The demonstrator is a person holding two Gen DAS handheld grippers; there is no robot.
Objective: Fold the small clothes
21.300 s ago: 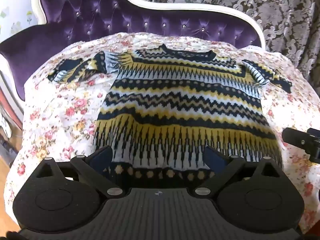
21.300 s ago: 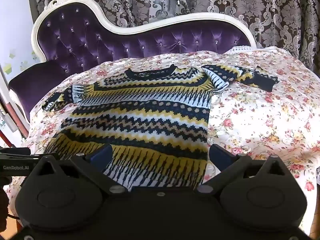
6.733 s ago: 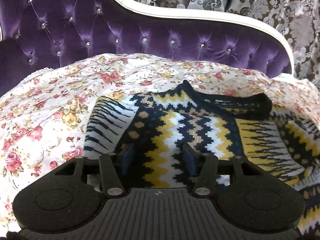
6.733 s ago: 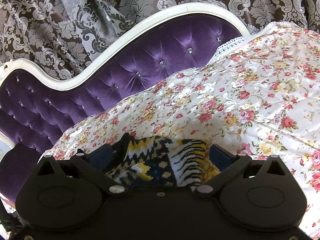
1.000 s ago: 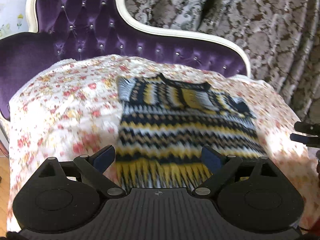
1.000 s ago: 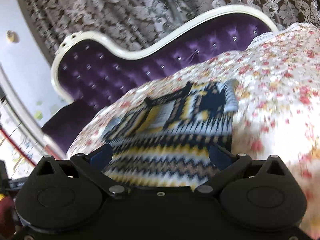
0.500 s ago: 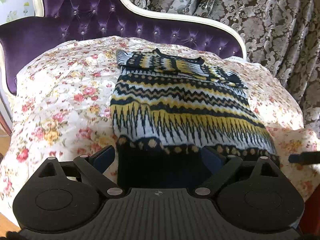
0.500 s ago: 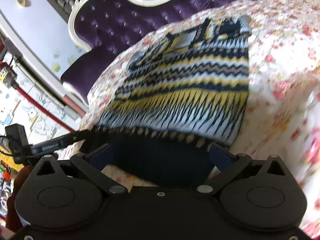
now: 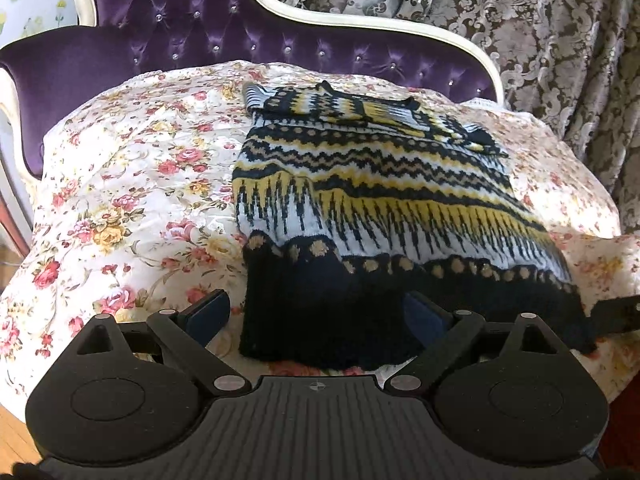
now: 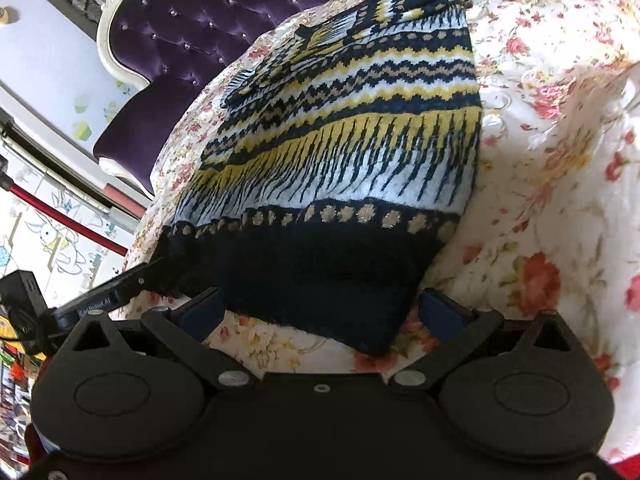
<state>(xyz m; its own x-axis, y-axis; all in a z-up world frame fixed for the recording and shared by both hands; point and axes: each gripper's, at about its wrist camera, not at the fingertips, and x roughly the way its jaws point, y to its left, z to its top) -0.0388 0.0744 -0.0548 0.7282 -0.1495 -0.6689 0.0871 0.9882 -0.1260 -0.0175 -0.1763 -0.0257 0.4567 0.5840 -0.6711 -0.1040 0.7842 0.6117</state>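
A navy, yellow and white patterned sweater [image 9: 372, 192] lies on the floral cover, both sleeves folded in across its chest; it also shows in the right wrist view [image 10: 340, 152]. My left gripper [image 9: 316, 316] is open at the hem's left corner, with the dark hem band [image 9: 320, 304] lying between its fingers. My right gripper [image 10: 320, 312] is open at the hem's right corner, the hem band [image 10: 320, 280] lying between its fingers. The right gripper's finger shows at the hem in the left wrist view [image 9: 616, 312], and the left one in the right wrist view [image 10: 112, 292].
The floral cover [image 9: 120, 184] lies over a purple tufted sofa [image 9: 168, 28] with a white frame. Patterned curtains [image 9: 560, 20] hang behind. The cover bunches up to the right of the sweater [image 10: 560, 128]. Wood floor [image 9: 12, 440] lies at lower left.
Both grippers have come down and closer to the sweater's bottom hem, one at each corner. The hem now lies between the open fingers.
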